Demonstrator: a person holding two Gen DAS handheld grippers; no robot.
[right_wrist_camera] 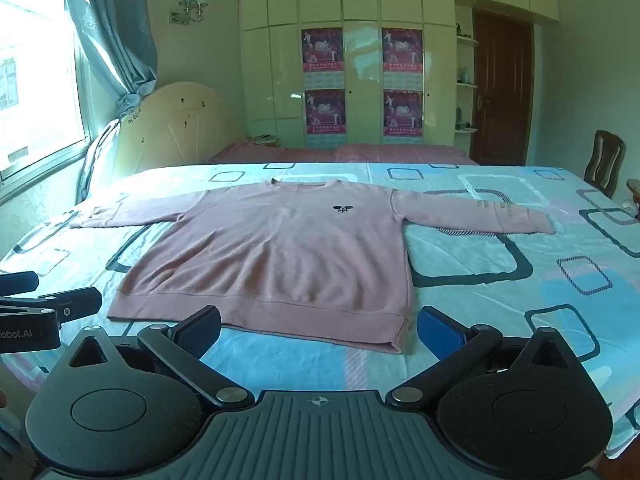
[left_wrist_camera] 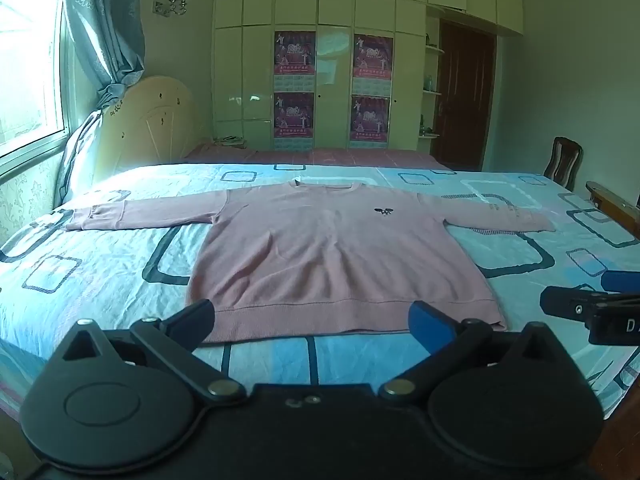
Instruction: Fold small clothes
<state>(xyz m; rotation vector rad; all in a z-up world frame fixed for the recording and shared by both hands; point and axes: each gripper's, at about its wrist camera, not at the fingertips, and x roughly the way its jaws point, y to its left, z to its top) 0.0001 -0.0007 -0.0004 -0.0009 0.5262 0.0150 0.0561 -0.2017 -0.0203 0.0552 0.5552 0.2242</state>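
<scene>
A pink long-sleeved sweatshirt (left_wrist_camera: 328,256) lies flat and face up on the bed, both sleeves spread out sideways, hem toward me. It also shows in the right wrist view (right_wrist_camera: 276,260). My left gripper (left_wrist_camera: 316,320) is open and empty, just in front of the hem, its jaws wide apart. My right gripper (right_wrist_camera: 320,332) is open and empty, near the hem's right corner. The right gripper also shows at the right edge of the left wrist view (left_wrist_camera: 576,308), and the left gripper at the left edge of the right wrist view (right_wrist_camera: 60,304).
The bed (left_wrist_camera: 100,272) has a light blue sheet with rounded square prints. A cream headboard (left_wrist_camera: 152,120) and pillow stand at the far left by the window. A wooden chair (right_wrist_camera: 604,164) stands at the right, a wardrobe (right_wrist_camera: 360,60) behind.
</scene>
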